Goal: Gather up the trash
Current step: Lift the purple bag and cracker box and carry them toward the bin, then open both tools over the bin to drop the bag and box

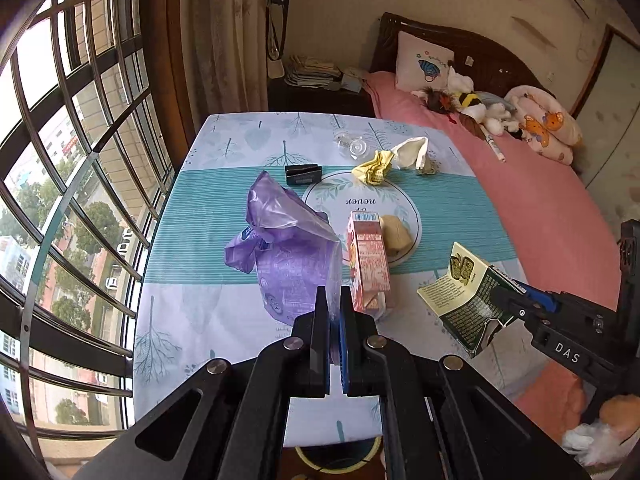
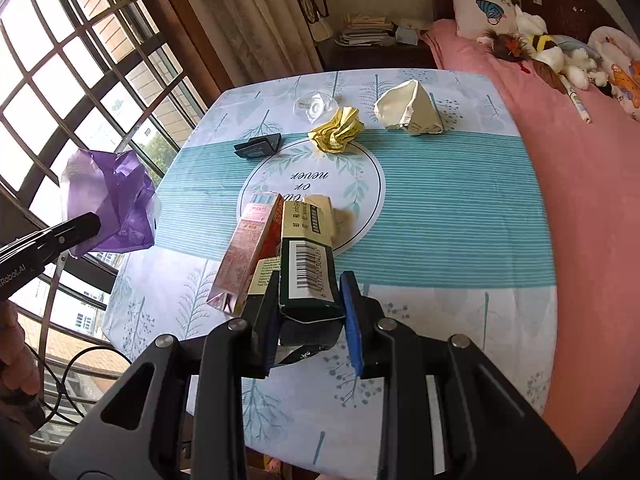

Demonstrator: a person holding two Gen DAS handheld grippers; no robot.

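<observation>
The bed (image 1: 532,200) runs off the right edge of both my views, pink sheet and soft toys cut by the lens rim, and the window (image 1: 60,160) fills the left, its far end lost behind my own frames. Between them stands the table (image 1: 192,312) under a leaf-print cloth; its near edge is hidden by my jaws in both views. My left gripper (image 1: 335,300) has its jaws pressed nearly together on a corner of the purple bag (image 1: 280,248), which hangs open and bulging in front of it; in the right view the bag (image 2: 116,204) is lifted clear of the table against the window, and I cannot tell whether anything is inside. My right gripper (image 2: 310,296) has its jaws partly closed and pressing on the dark end of a green carton (image 2: 306,264), held off the cloth; its lower end is crushed and hidden between my pads, and from the left view the carton (image 1: 460,300) looks flattened and torn open, its print too small to read. A pink carton (image 1: 368,256) stands by the printed circle, its base hidden behind my left jaws. Just behind it is a tan lump (image 1: 394,234) I cannot identify. Further back lie a white wad (image 2: 410,110), a yellow paper ball (image 2: 336,130), a black clip (image 2: 258,146) and a clear plastic piece (image 2: 314,106), hard to make out against the cloth
</observation>
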